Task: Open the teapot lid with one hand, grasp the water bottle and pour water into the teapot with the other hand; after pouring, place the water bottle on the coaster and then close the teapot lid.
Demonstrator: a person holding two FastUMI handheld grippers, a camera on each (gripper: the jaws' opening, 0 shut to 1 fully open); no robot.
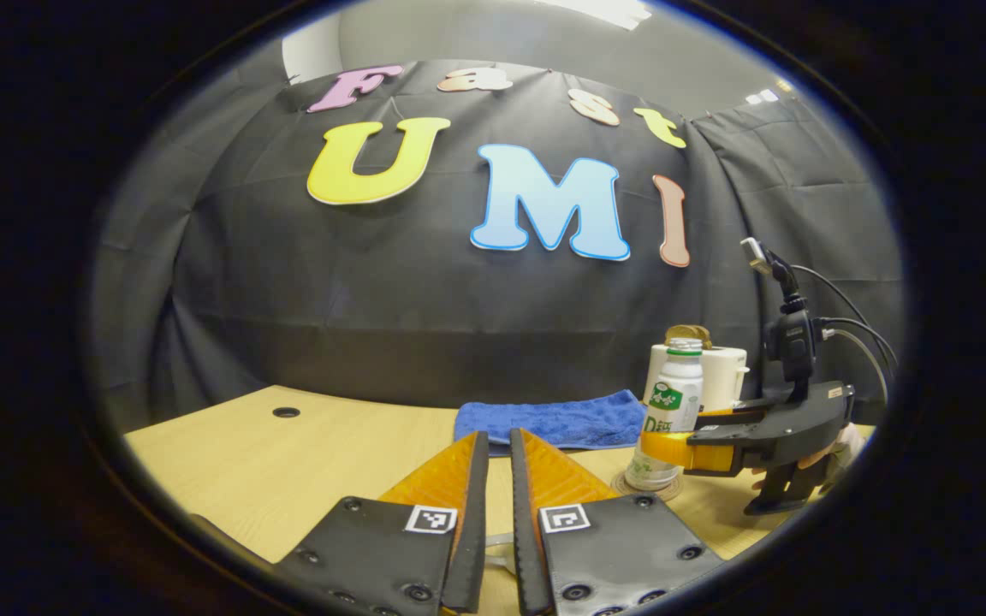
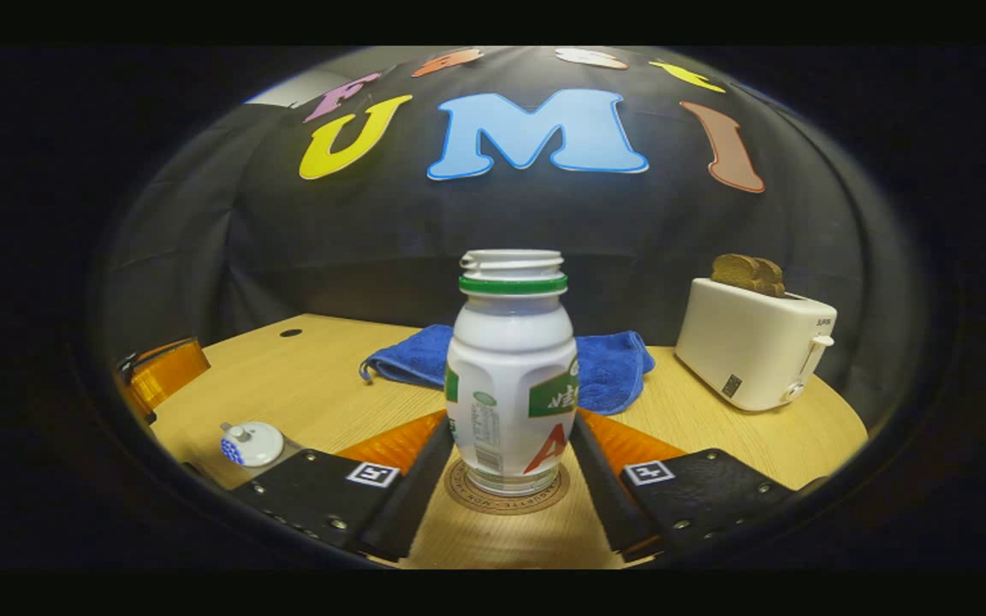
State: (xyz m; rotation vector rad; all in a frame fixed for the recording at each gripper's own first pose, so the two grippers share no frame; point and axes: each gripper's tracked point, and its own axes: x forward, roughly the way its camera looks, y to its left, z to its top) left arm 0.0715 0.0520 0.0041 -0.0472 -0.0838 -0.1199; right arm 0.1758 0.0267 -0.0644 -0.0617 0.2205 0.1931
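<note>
Right gripper view shows my right gripper with its jaws apart on both sides of the water bottle, which stands on the coaster so it is safe, while my left gripper is nearly closed on nothing.

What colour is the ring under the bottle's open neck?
Green, on the water bottle; clearest in the right gripper view.

**A staged booth inside an office-like room**

A draped black cloth wall backs a pale wooden table with a cable hole. Above the cloth, at 12 o'clock in the left gripper view, plain ceiling with panel lights shows. Kitchen props sit on the table: a toaster at 3 o'clock and a blue towel.
</note>
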